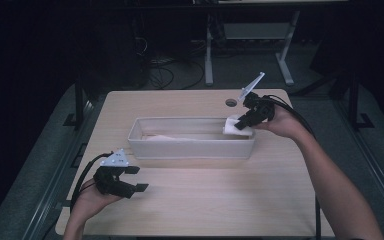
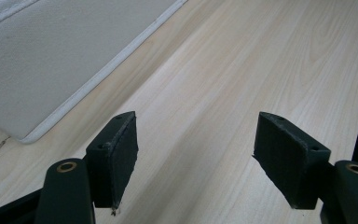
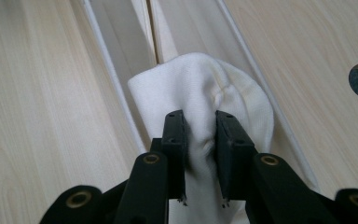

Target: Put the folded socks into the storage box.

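Jaws of the right gripper are clenched on a soft white knitted cloth, pinching a fold of it over the right end of the long pale rectangular bin near the tabletop's far right corner. It looks light, limp and not fragile, so a bunched fold suits gripping. Left gripper hangs released near the front left edge.

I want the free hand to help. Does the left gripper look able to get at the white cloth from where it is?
Probably not directly: the left gripper, open, sits at the table's near side, and the long bin's wall stands between it and the white cloth, pinched by the right gripper at the far end.
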